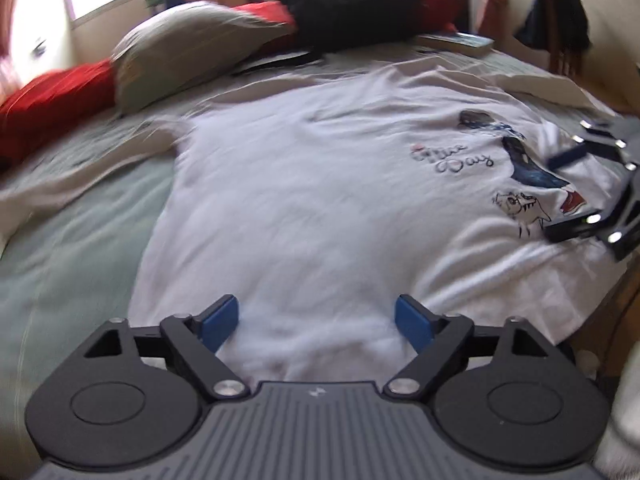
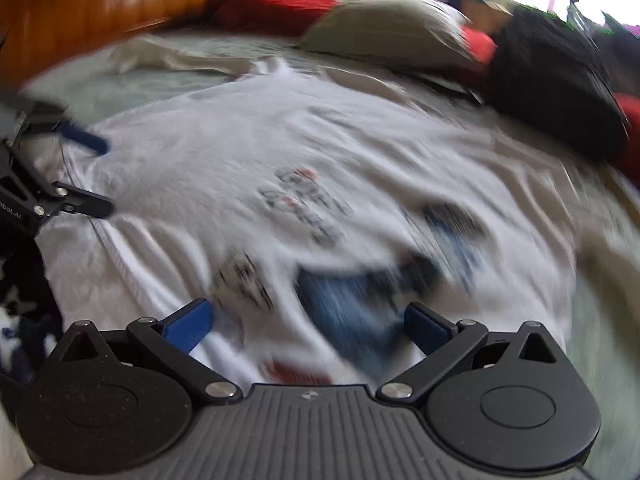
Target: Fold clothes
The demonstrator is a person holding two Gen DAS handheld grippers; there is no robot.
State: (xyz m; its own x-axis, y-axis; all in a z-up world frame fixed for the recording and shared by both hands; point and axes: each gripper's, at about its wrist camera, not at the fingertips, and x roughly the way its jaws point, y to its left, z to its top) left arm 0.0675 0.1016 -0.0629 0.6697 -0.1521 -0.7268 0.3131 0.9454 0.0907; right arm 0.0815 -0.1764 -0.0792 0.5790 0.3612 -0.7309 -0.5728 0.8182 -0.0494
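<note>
You are working over a bed (image 1: pixel 72 248) with a pale green sheet, and beyond it lie a grey pillow (image 1: pixel 188 48), red cushions (image 1: pixel 52 104) and a black bundle (image 1: pixel 344 4) near the window. A white T-shirt (image 1: pixel 312 200) is spread flat across the middle of the sheet, print side up, its cartoon figure and script lettering (image 1: pixel 454 160) on the right half in your left wrist view; a book (image 1: pixel 456 42) sits at the far edge past its collar. Your left gripper (image 1: pixel 316 322) hangs over the near edge of the shirt with its blue pads (image 1: pixel 219 326) standing wide apart and only loose white cloth showing between them, nothing pinched. Your right gripper (image 2: pixel 308 328) hangs over the printed part of the shirt, also spread wide, the blue patch of the print under the gap and no fabric gripped. Each gripper shows at the side of the other's view, over the shirt's opposite edge. The right wrist view is heavily blurred, so finer detail of the print there is lost.
</note>
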